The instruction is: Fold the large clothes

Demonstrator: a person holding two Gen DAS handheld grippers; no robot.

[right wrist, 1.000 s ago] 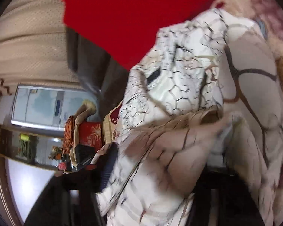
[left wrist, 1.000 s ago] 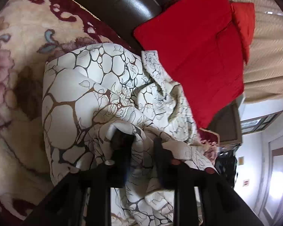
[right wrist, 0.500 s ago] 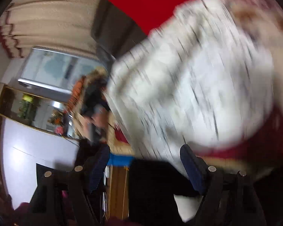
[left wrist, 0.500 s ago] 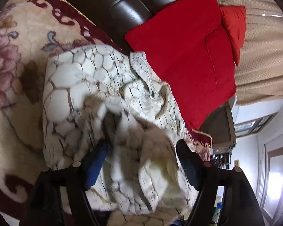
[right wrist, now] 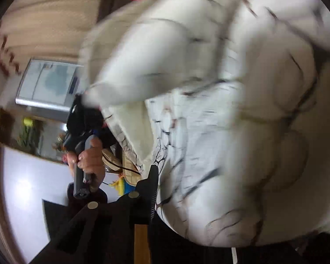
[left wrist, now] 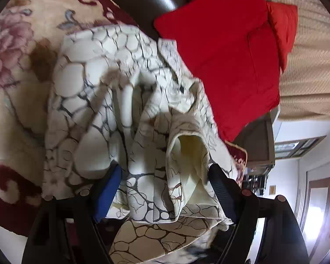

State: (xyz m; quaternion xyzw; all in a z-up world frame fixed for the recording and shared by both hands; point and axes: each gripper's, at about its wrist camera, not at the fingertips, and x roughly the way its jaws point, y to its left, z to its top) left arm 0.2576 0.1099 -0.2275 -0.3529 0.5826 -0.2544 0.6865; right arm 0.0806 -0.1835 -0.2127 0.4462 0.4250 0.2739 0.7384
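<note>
The left hand-held gripper (left wrist: 165, 189) has just been opening; its jaws stand apart with a loose fold of the cream crackle-print garment (left wrist: 112, 101) lying between them, unpressed. The garment sits bunched on a floral blanket (left wrist: 17, 70), just beside a red cushion (left wrist: 226, 59). The right hand-held gripper (right wrist: 158, 189) has just been closing; one finger (right wrist: 153, 189) shows against the blurred cloth, but whether it has caught fabric I cannot tell. If it grabbed only one layer, or nothing, the next pull would likely drag the heap askew instead of folding it.
</note>
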